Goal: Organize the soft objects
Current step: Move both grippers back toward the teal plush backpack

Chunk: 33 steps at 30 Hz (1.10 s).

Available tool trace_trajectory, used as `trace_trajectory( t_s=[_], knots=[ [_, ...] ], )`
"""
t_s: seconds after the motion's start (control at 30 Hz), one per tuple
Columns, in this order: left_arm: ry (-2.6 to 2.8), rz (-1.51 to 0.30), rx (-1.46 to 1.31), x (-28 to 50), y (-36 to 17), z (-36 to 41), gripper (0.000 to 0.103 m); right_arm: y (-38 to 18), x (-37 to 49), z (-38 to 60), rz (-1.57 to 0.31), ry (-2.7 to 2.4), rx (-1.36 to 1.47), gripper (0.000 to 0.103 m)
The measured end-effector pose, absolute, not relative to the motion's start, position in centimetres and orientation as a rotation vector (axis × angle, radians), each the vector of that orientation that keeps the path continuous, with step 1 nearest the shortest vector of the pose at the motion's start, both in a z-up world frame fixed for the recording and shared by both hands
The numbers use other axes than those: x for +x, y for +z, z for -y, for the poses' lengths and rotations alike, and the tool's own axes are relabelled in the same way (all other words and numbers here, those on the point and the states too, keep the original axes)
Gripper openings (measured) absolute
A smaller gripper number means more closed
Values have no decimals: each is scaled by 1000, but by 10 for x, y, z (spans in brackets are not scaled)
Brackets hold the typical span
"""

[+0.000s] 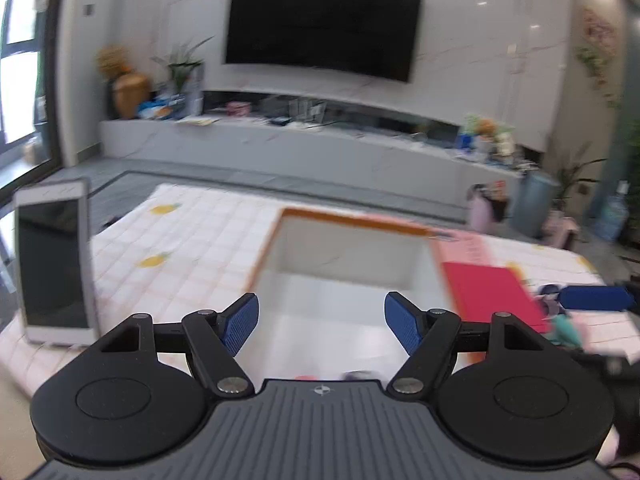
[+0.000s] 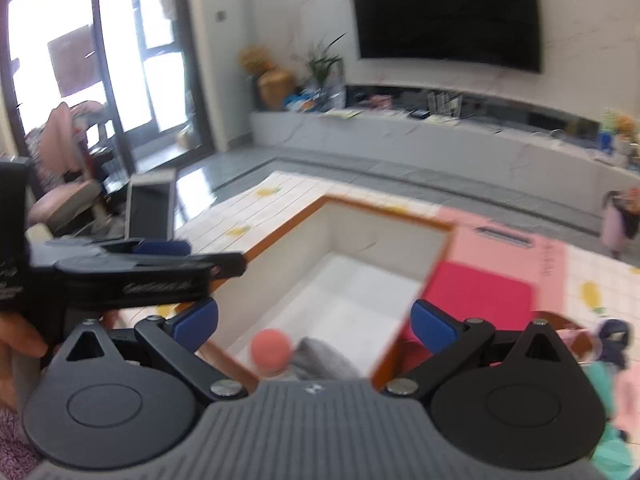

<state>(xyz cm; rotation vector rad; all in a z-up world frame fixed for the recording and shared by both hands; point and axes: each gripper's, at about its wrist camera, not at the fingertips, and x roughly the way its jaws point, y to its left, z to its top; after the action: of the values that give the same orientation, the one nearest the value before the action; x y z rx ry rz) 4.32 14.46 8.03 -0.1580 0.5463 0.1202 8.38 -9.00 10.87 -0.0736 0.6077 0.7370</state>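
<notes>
Both tools are spread and empty above the box [image 2: 332,216]. Remaining soft things [image 2: 608,344] lie right of the box, nearer the right tool [image 2: 314,322] than the left tool [image 1: 320,322].

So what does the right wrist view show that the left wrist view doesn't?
Only the right wrist view: a pink ball and a grey soft item in the box, the left gripper from the side with a hand on it, and pink chairs by the window.
Only the left wrist view: the left gripper's open fingers head-on.
Both: the box, phone, TV, red panel, and soft items at right.
</notes>
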Motion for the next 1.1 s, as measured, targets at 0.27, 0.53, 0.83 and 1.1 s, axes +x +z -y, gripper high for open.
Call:
trace_trajectory(
  t_s=[0.27,0.53,0.83,1.1],
  knots=[
    [-48,-513,-127,51,104,-84,85,132,83,183,-585,500,-42,101],
    [-202,-571,-109,70,87,-15,85,80,118,266,-734,239,-11,101],
    [-227,-579,-35,71,43,40,85,3,163,316,-950,80,138,101],
    [-310,-642,-5,78,0,61,85,-41,190,320,-1092,29,177,101]
  ],
)
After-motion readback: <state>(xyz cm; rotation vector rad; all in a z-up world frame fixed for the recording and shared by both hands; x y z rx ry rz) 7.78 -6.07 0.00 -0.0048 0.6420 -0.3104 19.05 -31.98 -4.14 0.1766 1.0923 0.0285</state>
